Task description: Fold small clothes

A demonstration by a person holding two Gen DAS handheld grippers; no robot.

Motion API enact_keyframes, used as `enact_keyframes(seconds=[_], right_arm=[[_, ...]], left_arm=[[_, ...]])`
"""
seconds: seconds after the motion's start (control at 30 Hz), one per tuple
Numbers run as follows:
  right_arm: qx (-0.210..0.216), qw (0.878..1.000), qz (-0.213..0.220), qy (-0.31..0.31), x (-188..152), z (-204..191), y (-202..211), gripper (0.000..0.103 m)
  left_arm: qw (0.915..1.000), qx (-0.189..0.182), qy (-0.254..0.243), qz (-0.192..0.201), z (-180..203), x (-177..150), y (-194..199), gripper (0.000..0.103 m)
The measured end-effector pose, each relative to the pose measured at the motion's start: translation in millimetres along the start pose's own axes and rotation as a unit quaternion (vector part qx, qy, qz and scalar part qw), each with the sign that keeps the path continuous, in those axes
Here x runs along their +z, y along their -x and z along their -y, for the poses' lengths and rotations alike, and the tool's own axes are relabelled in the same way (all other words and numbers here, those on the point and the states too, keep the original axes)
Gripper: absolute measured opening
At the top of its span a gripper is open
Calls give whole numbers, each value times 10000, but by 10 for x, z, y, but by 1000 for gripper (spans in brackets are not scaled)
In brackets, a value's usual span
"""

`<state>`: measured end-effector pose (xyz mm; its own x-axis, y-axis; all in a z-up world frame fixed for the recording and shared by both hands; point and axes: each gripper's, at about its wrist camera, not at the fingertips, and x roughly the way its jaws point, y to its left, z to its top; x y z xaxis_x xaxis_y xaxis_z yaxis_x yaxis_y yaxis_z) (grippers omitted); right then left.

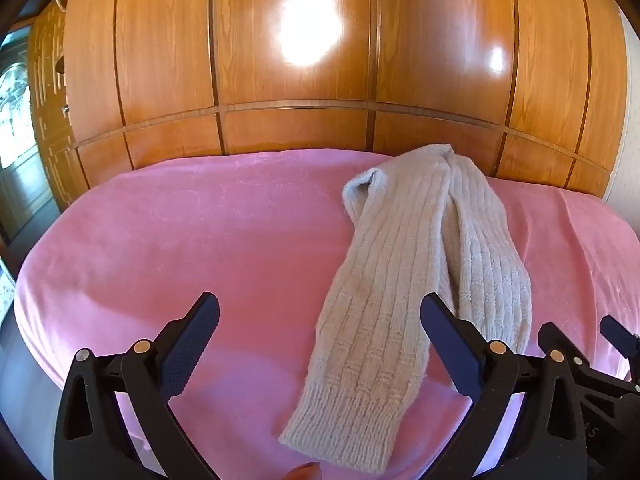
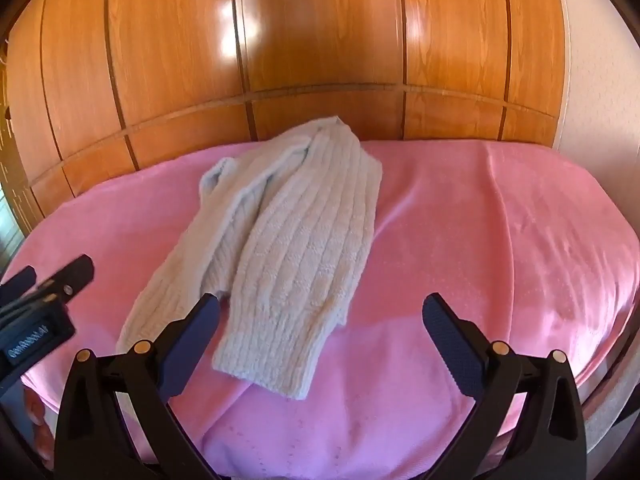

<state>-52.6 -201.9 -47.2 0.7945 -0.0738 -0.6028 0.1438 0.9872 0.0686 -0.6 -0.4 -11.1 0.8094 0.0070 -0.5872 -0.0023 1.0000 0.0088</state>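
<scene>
One knit garment [image 1: 404, 280] on one blanket [image 1: 200, 232]; two grippers [image 1: 320, 316] [image 2: 320, 316] (both spread).

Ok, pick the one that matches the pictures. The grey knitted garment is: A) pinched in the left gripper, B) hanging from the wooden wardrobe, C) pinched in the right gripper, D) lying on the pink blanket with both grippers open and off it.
D: the grey knitted garment lies on the pink blanket, while the left gripper and right gripper stand wide open, holding nothing.

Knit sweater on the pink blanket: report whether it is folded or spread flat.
Partly folded. The knit sweater lies bunched lengthwise on the pink blanket, one long part overlapping the other; it is no finished, compact fold.
</scene>
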Motion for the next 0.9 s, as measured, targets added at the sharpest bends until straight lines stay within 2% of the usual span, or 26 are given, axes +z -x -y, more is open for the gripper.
enact_keyframes(seconds=[0.9], right_arm=[[109,9997,-53,217,-35,-51,9,101]], left_arm=[[10000,11,11,-27,0,-6,1,100]])
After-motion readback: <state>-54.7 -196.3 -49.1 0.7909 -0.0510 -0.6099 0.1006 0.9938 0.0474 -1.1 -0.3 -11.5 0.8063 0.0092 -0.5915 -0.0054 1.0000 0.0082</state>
